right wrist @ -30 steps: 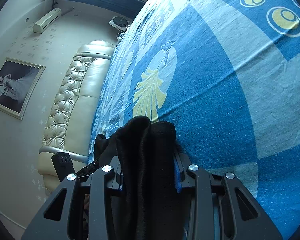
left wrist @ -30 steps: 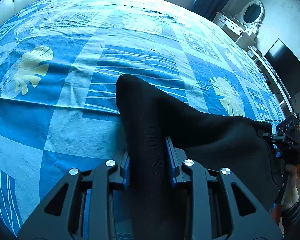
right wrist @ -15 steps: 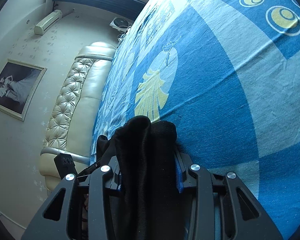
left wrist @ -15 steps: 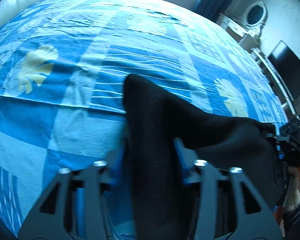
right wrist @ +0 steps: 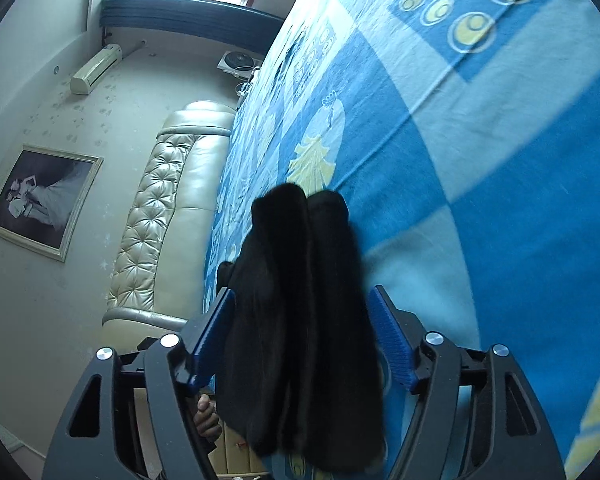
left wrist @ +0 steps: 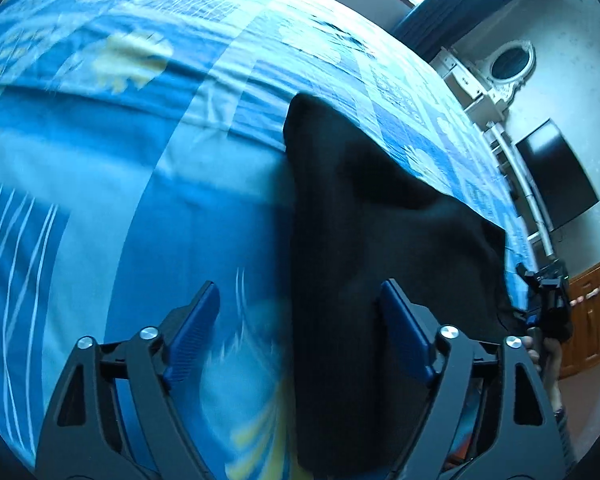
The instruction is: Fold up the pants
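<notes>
Pants (left wrist: 364, 240) lie on the bedspread (left wrist: 100, 184) between both spread claws, left (left wrist: 300, 320) and right (right wrist: 300, 332).

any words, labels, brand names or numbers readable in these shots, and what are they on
None can be read.
The black pants, the blue patterned bedspread and both hand-held grippers show no lettering.
The framed picture and the wall air conditioner are too small to show any text.
</notes>
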`<state>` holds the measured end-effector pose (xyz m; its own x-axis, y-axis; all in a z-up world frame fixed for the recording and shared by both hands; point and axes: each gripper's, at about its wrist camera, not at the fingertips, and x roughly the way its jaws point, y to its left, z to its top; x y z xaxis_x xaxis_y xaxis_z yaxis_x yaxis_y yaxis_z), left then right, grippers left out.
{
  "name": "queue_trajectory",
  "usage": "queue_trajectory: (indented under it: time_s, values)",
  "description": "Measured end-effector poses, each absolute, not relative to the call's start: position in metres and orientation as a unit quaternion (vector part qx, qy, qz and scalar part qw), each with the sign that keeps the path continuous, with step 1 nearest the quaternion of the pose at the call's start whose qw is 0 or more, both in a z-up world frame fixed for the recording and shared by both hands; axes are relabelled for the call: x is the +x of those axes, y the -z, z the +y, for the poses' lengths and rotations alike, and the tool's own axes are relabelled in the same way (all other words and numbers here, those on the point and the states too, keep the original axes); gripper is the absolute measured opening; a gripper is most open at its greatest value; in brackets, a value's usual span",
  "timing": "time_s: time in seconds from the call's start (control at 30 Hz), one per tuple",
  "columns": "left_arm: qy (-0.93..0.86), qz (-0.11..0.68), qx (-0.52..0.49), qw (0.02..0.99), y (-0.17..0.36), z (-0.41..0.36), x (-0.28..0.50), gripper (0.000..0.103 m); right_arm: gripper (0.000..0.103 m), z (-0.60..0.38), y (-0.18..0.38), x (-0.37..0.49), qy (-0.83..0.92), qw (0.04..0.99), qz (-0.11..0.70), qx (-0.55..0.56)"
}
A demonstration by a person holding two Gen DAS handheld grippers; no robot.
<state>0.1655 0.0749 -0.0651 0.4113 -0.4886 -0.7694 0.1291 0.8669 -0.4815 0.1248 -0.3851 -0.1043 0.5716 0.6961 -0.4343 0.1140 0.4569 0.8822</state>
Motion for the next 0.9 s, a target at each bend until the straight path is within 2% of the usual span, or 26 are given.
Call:
queue_trajectory:
  time_s: [0.3,0.6,0.67,0.73,0.77,0.83,0.9]
  values:
    - [0.213,0.520,-0.223,0.797,0.076,0.086,0.110,0.089,0.077,-0.375,0.103,0.085,-0.185,0.740,0.435,0.479]
    - [0.213,0.518,-0.266,0.784,0.082,0.072,0.117,0.090,0.080,-0.339,0.105,0.098,-0.178,0.753,0.460,0.435]
    - [0.212,0.519,-0.265,0.784,0.081,0.068,0.117,0.079,0.080,-0.335,0.105,0.101,-0.174,0.758,0.465,0.424]
    - [0.207,0.530,-0.253,0.783,0.083,0.061,0.119,0.057,0.071,-0.333,0.105,0.100,-0.165,0.764,0.470,0.410]
    - [0.209,0.531,-0.254,0.781,0.082,0.059,0.119,0.054,0.058,-0.331,0.106,0.102,-0.160,0.766,0.476,0.402]
    - [0.201,0.531,-0.240,0.788,0.078,0.056,0.116,0.045,0.053,-0.331,0.108,0.100,-0.157,0.764,0.475,0.408]
    - [0.199,0.527,-0.224,0.795,0.071,0.052,0.113,0.038,0.040,-0.338,0.110,0.096,-0.166,0.757,0.467,0.426]
